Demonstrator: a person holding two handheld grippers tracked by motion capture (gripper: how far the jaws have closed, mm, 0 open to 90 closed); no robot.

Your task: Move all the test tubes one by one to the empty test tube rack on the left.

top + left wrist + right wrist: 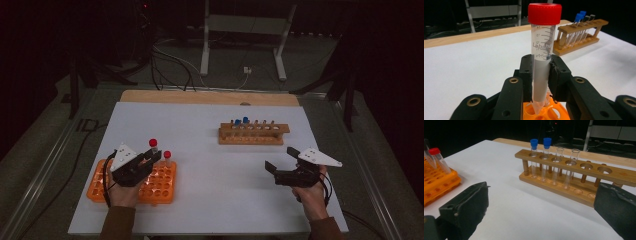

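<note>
My left gripper [154, 154] is shut on a clear red-capped tube [543, 47], held upright with its pointed tip just above the orange rack [549, 112]. In the high view that tube [153, 145] rises over the orange rack [100, 187] at the table's front left. A second red-capped tube [167, 157] stands in the same rack. My right gripper [281, 159] is open at the front right, with nothing between its jaws. Past it stands a wooden rack [584, 176] with two blue-capped tubes [534, 157] and two uncapped glass tubes [570, 167].
A white sheet [200, 165] covers the table, with a wooden strip [210, 97] at its far edge. The wooden rack [253, 133] sits right of centre toward the back. Cables and a metal stand [245, 30] lie on the dark floor beyond.
</note>
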